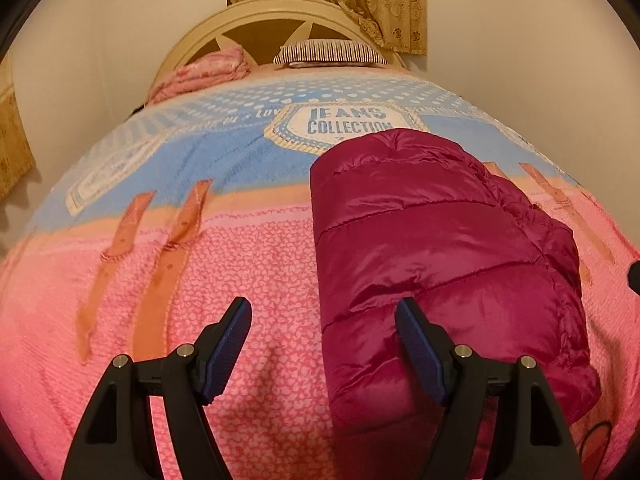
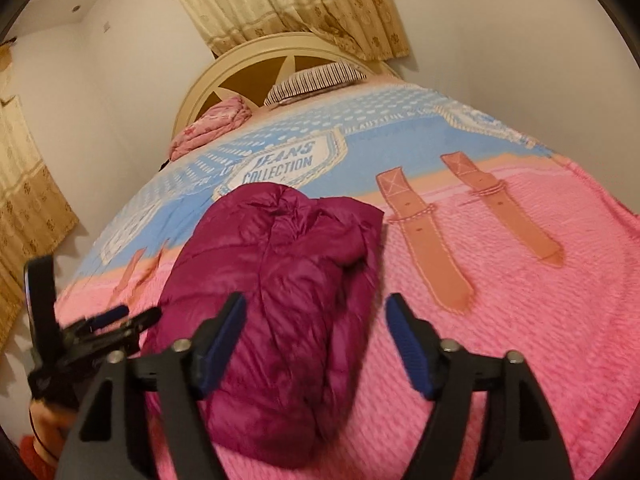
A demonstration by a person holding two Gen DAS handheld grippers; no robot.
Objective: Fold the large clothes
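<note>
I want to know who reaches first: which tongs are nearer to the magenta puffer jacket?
Right, as far as I can judge. The right tongs hang open directly over the magenta puffer jacket. The left tongs are open beside its left edge, mostly over the blanket.

The bed (image 1: pixel 248 160) is covered edge to edge by a blanket (image 2: pixel 520 320), pink across the near half and pale blue toward the head, with an orange band between the two and printed belt straps (image 2: pixel 428 236) crossing that band; a white badge (image 1: pixel 347 122) in the blue part reads "JEANS COLLECTION"; a magenta puffer jacket (image 1: pixel 432 248) lies directly on the blanket, folded into a long bundle running from the pink part up to the badge; at the head, against the cream arched headboard (image 2: pixel 224 76), rest a striped pillow (image 1: pixel 328 51) and, to its left, a bunched pink cloth (image 1: pixel 200 74).
</note>
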